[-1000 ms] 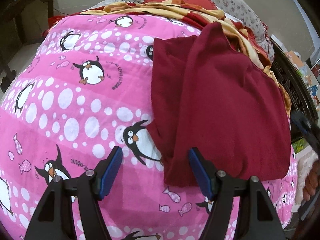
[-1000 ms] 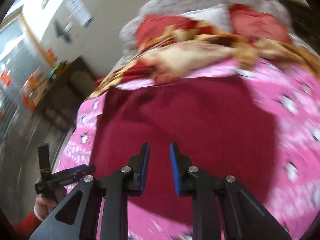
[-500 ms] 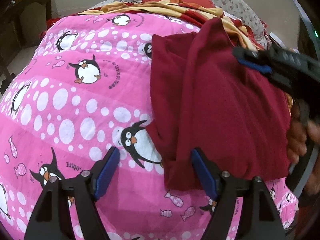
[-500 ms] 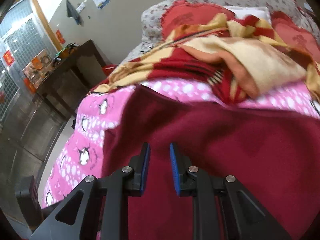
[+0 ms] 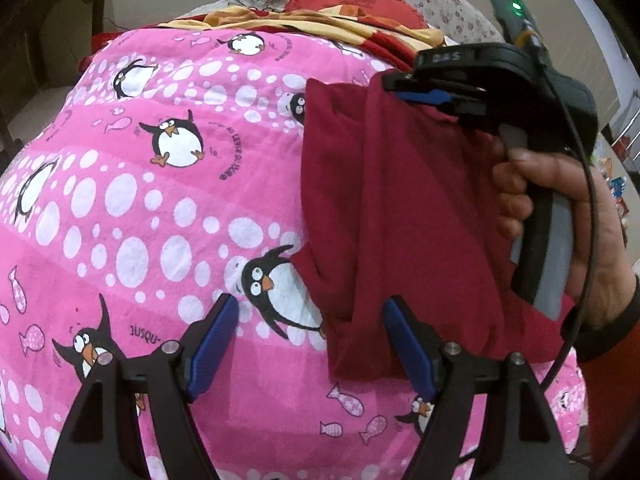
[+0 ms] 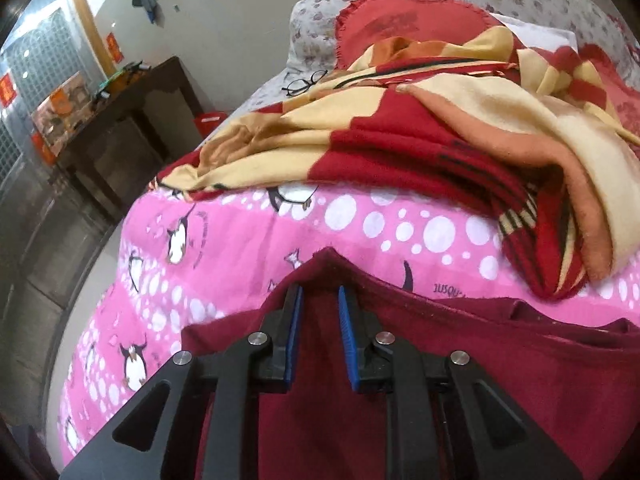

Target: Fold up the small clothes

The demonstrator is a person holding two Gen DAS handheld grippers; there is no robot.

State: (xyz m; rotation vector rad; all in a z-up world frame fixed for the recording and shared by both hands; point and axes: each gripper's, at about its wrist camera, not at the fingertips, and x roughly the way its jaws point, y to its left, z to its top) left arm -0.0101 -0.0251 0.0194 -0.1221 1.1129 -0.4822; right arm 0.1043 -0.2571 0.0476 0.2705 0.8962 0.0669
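Lying on the pink penguin-print quilt (image 5: 132, 208) is the dark red garment (image 5: 404, 216), partly folded, with a lengthwise fold ridge running from its far edge down to its near edge. In the left wrist view it occupies the right half of the bed surface; its near left corner sits just beside a printed penguin.

Left gripper (image 5: 312, 332): jaws stand wide apart, blue pads facing each other, nothing clamped. The near left corner of the garment lies in the gap between the fingers, below them; the right pad overlaps the cloth in the picture, but whether it touches cannot be told. The left finger is over bare quilt.

Right gripper (image 6: 319, 312): jaws narrow, only a slim gap between the blue pads. In the right wrist view a peak of the garment's far edge is tented up around the fingertips, with red cloth visible in the gap. Whether the pads actually pinch it cannot be told from either view. In the left wrist view the same gripper reaches in from the right over the garment's far corner, fingers pointing left, held by a person's hand (image 5: 560, 216) in a red sleeve with a dark cuff.

Beyond the garment: a crumpled red and cream blanket (image 6: 460, 120) at the head of the bed, then a red heart-shaped cushion (image 6: 404, 24) on floral fabric. A pair of glasses (image 6: 304, 82) lies on that floral fabric. Dark wooden table (image 6: 120, 120) stands left of the bed
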